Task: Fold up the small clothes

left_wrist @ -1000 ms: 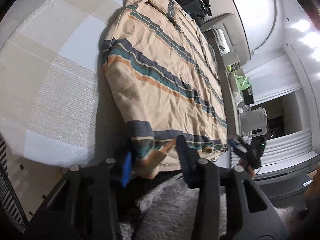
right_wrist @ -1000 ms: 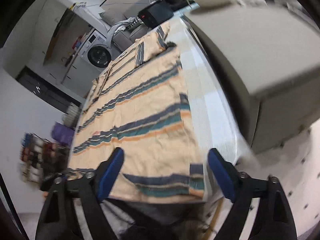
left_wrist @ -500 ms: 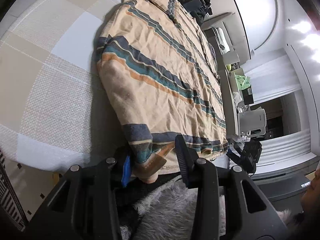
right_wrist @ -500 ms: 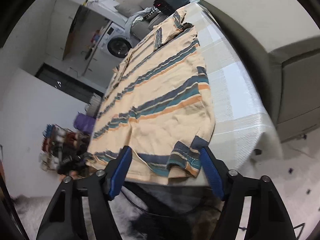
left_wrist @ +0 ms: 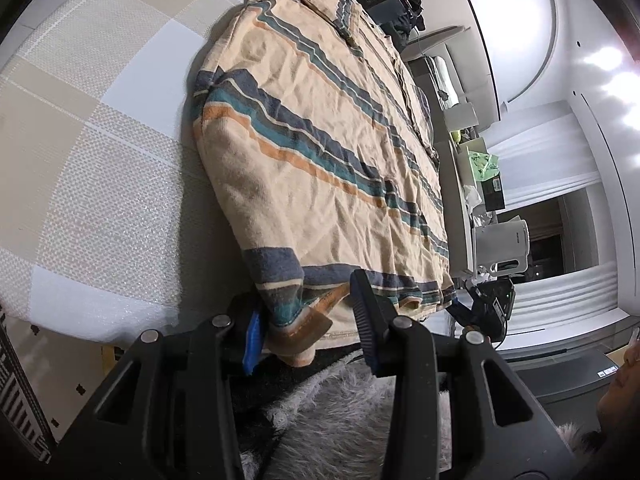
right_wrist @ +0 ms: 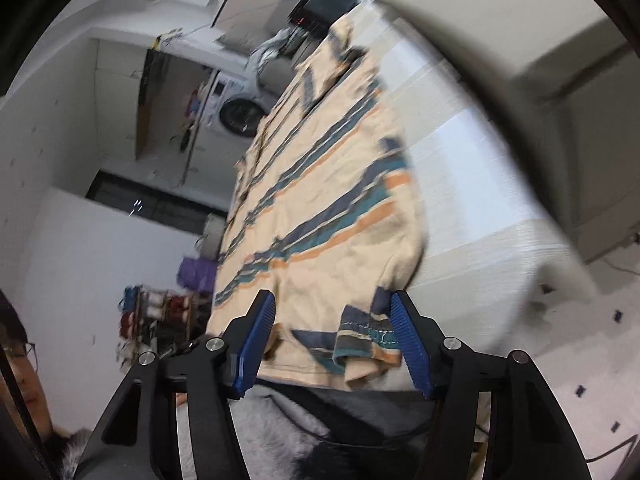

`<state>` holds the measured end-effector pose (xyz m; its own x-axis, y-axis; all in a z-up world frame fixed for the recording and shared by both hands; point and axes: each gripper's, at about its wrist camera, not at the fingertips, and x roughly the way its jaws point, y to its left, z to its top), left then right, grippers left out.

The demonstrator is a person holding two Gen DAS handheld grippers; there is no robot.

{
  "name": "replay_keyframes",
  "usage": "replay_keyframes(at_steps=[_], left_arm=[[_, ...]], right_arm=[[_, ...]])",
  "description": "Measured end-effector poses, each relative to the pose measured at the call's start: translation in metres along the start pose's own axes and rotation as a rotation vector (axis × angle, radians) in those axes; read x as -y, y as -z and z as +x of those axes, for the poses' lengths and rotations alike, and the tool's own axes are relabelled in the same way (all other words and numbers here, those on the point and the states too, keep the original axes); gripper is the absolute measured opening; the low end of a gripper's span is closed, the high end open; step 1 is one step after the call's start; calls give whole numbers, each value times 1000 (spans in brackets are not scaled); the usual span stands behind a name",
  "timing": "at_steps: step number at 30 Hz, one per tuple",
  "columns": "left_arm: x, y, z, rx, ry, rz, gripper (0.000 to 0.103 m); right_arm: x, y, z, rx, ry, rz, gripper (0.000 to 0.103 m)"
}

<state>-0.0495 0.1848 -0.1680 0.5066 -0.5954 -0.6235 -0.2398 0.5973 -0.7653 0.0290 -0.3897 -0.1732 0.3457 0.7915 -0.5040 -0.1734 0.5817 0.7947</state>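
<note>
While the checked cloth of the counter [left_wrist: 100, 152] fills the ground ahead and to the left of the left claw [left_wrist: 308, 328], the striped shirt [left_wrist: 320, 152] lies spread flat across it, collar at the far end and hem hanging over the near edge. In the right wrist view the same counter [right_wrist: 472, 184] runs ahead and to the right of the right claw [right_wrist: 334, 338], and the shirt [right_wrist: 320, 208] stretches away from that claw toward a washing machine [right_wrist: 236, 110] far off and to the left.

A grey furry garment [left_wrist: 344, 420] sits just below and behind the left claw, close to the camera. A white kettle [left_wrist: 502, 246] stands well off to the right of that claw.

The left claw stands narrow, its pads pinching a bunched corner of the shirt's hem at the counter's near edge, the fold of orange and teal cloth squeezed between them. The right claw has just been closing; the opposite hem corner sits between its blue pads, the right pad touching the cloth, the left pad with a gap beside it, so no full grip shows. That view is blurred.
</note>
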Motion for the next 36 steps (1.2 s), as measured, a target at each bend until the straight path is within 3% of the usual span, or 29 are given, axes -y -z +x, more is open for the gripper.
replay_keyframes(at_steps=[8,11,15,19,21,23,25,31,36], left_arm=[[2,2,3,-14,9,8,34],[4,2,4,-15,5,12,34],[5,2,6,-14,0,17,34],[7,3,5,-4,-9,28,33],[10,4,3,13,-31,55,23],[13,4,1,21,-44,80,17],[16,4,-4,28,-63,106,9],[22,-2,-41,114,-49,156,8],[9,-1,-41,97,-81,126,8]], right_arm=[[-15,2,5,-23,33,-29,64],[-20,2,1,8,58,-38,64],[-28,-3,-1,60,214,-73,62],[-45,4,9,34,404,-189,36],[-52,7,16,10,483,-251,11],[-56,12,22,6,540,-302,8],[-60,13,18,29,533,-326,7],[-73,8,-15,124,458,-332,7],[-58,12,-16,97,533,-317,7]])
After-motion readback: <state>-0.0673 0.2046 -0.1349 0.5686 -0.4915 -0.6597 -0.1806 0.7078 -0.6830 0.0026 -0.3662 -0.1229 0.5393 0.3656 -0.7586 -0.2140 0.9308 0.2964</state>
